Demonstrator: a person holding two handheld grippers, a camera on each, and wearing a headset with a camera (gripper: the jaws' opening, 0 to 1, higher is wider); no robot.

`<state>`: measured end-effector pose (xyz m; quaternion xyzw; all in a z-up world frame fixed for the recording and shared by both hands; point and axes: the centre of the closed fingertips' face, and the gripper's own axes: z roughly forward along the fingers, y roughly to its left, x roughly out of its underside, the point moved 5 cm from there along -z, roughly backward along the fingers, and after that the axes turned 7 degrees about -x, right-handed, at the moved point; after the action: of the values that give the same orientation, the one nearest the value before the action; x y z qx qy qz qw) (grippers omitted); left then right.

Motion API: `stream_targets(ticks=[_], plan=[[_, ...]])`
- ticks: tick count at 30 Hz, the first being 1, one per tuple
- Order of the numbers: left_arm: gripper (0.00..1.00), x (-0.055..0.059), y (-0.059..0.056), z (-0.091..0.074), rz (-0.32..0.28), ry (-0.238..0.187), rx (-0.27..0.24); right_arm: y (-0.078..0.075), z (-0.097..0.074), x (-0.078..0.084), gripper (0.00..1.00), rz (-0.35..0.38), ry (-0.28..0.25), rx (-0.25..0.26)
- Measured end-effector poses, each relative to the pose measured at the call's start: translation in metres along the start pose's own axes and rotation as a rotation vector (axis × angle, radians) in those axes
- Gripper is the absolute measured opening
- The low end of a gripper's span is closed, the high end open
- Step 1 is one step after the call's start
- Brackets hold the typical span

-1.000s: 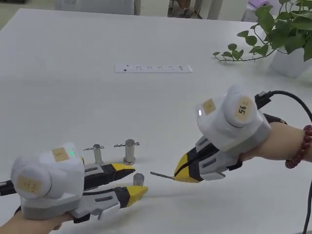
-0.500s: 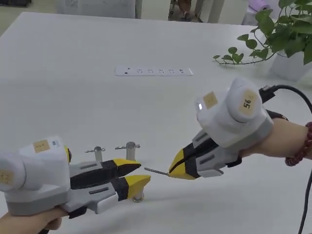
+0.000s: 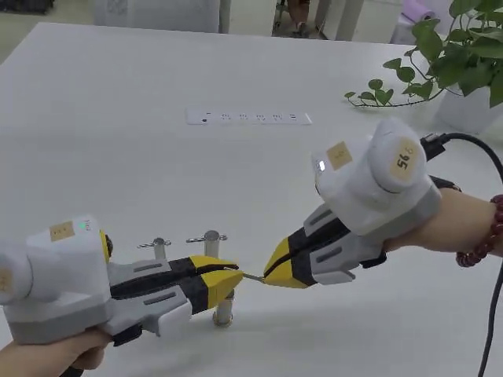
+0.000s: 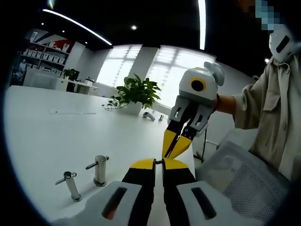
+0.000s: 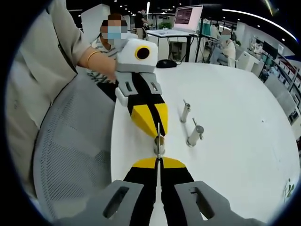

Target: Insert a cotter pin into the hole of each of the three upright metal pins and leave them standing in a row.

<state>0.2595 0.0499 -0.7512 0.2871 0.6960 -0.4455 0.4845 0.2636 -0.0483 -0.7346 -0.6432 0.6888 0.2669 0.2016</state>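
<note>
on the counter two pins stand side by side behind a third pin at the left claw tip, a cotter pin between it and the right claw, a power strip far behind.

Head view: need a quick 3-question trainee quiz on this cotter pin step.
1. True or false: the right gripper has nothing in its tongs.
2. Multiple choice: the left gripper is shut on A) a power strip, B) the third metal pin, C) a plant leaf.
3. Count: how many metal pins already have a cotter pin through them?

Key
1. False. Its tongs grip a cotter pin, which points at the held pin.
2. B
3. Two: the first rear pin and the second rear pin.
</note>
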Motion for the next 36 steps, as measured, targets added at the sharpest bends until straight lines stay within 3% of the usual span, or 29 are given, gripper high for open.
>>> stream_targets(ticks=[9,21,26,29,31,36], plan=[[0.01,-0.002,-0.006,-0.001,-0.009,-0.004,0.037,0.001,-0.002,0.001,0.02,-0.001,-0.017,-0.007],[0.00,-0.011,-0.008,-0.003,0.032,-0.018,0.039,0.000,-0.004,-0.001,0.04,-0.018,-0.091,-0.014],[0.00,-0.013,-0.010,-0.004,0.052,-0.011,0.052,-0.001,-0.004,0.000,0.10,0.007,-0.112,-0.023],[0.00,-0.015,-0.013,-0.005,0.062,-0.011,0.063,0.000,-0.004,0.002,0.10,0.019,-0.123,-0.043],[0.00,-0.015,-0.014,-0.006,0.071,-0.007,0.073,0.004,-0.004,-0.001,0.10,0.063,-0.164,-0.078],[0.00,-0.015,-0.015,-0.006,0.088,0.000,0.089,0.005,-0.005,-0.003,0.11,0.069,-0.182,-0.095]])
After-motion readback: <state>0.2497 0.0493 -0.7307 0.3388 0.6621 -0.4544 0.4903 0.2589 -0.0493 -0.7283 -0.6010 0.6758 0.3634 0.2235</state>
